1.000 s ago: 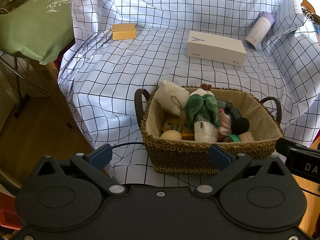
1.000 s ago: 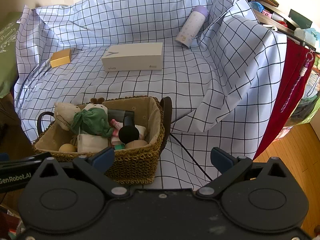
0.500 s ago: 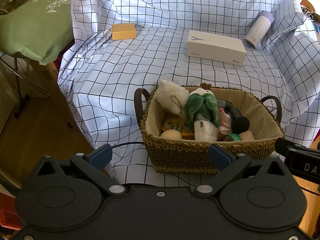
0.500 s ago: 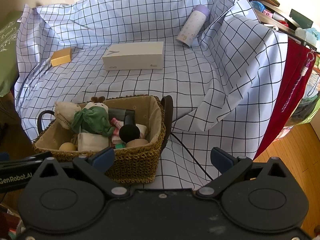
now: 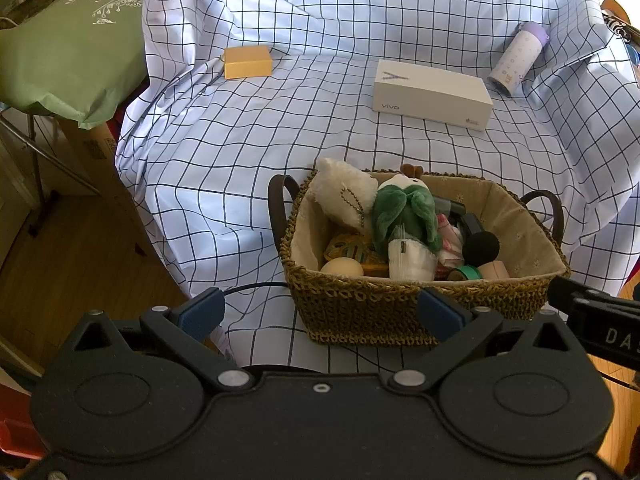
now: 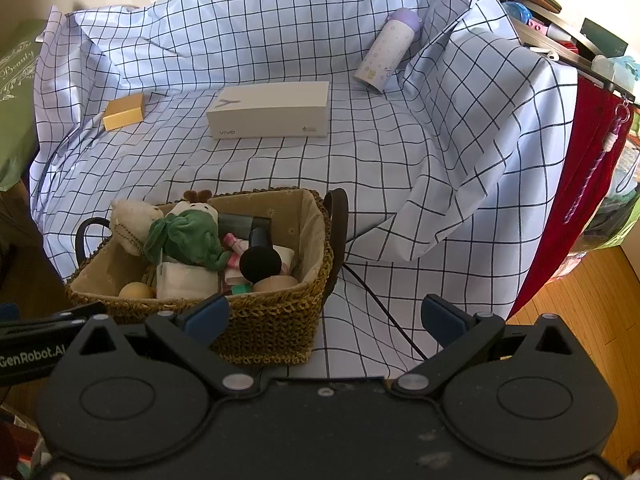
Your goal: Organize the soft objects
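The left gripper hangs with its fingers spread wide and nothing between them; its right fingertip overlaps the near wall of a woven basket in the picture, though whether they touch cannot be told. The right gripper is likewise wide apart and empty, the basket sitting ahead to its left behind its left fingertip. A dark cable runs over the checked cloth between the right gripper's fingers.

Inside the basket the soft things are piled together: a green plush toy upright in the middle, a cream plush toy leaning against the far-left corner, and a round beige ball low by the near wall. Beside the green toy lie a black round-headed item and some pink and teal pieces too hidden to name.

Farther ahead on the cloth, well apart from the basket, rest a white box, a small yellow box to the far left, and a purple-capped bottle tilted on a fold at far right. A green bag is cut off at the left edge.
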`<control>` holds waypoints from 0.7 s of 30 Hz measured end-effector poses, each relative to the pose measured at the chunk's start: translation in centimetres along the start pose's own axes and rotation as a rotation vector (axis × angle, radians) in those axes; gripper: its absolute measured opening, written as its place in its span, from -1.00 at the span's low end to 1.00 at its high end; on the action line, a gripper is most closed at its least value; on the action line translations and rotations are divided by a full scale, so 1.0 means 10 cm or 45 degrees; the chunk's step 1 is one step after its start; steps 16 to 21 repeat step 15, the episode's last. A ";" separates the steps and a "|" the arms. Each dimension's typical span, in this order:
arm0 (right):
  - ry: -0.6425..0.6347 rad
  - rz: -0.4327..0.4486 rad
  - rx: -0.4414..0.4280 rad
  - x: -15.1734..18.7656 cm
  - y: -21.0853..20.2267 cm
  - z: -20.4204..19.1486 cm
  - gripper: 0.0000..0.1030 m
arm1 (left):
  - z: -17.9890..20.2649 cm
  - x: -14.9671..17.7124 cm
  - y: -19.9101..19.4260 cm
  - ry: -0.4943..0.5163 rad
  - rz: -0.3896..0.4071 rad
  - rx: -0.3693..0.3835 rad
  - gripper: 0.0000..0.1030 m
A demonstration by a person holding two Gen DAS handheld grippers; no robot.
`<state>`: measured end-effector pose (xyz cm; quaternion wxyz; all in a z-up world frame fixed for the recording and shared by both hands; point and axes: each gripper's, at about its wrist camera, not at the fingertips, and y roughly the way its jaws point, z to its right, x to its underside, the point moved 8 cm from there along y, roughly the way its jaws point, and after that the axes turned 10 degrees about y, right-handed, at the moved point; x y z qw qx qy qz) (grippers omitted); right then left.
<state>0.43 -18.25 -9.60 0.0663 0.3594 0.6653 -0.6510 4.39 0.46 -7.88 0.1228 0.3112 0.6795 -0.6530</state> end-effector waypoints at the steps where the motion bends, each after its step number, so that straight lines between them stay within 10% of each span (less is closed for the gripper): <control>1: 0.000 0.000 0.000 0.00 0.00 0.00 1.00 | 0.01 -0.01 0.00 0.000 0.000 -0.001 0.93; 21: 0.000 -0.001 -0.001 0.01 0.00 -0.01 1.00 | 0.00 0.01 0.00 0.001 -0.003 -0.002 0.93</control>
